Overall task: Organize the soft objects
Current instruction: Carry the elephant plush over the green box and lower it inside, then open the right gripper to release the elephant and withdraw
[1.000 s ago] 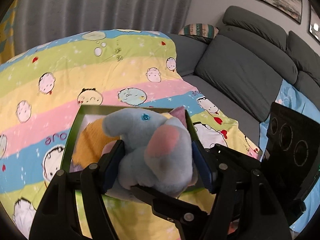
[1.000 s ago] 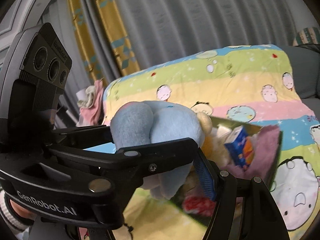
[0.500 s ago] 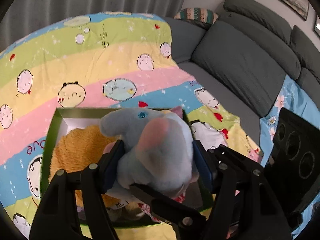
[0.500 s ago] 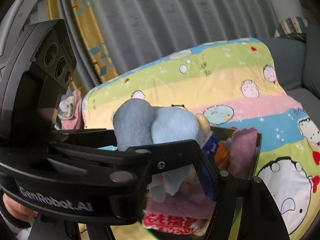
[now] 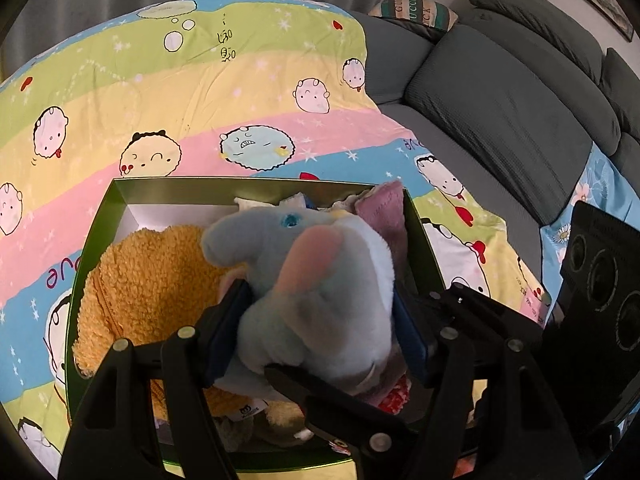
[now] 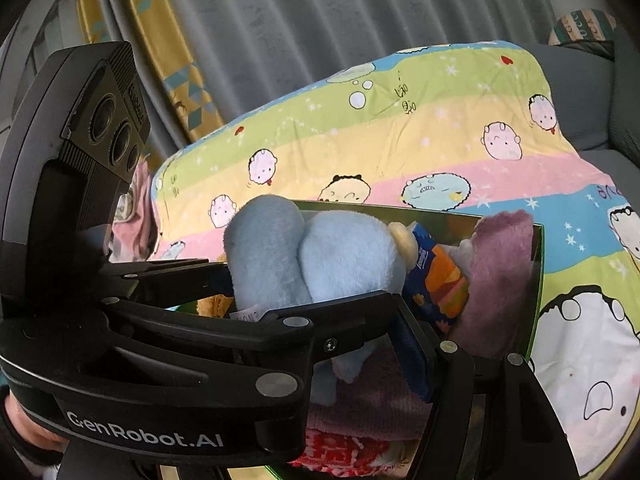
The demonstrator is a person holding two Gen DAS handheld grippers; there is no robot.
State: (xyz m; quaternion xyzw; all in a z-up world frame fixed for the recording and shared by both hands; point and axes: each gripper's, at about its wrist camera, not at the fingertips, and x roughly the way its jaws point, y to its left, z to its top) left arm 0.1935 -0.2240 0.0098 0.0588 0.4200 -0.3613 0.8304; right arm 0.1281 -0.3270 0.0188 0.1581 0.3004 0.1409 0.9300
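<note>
A blue plush elephant hangs just over an open green box. My left gripper has its blue pads against the elephant's two sides, and its jaws are opening slightly. My right gripper reaches in from the side; its visible pad lies against the elephant low down, and its other finger is hidden behind the left gripper. In the box lie an orange fluffy plush, a purple towel, a blue and orange packet and a red and white knit.
The box rests on a striped cartoon blanket spread over a grey sofa. A striped cushion sits at the sofa's back. Grey curtains hang behind. Pink clothes lie beyond the blanket's left edge.
Both grippers have sunk with the elephant towards the box. More of the box's inside shows, and the elephant sits lower over the orange plush and the towel.
</note>
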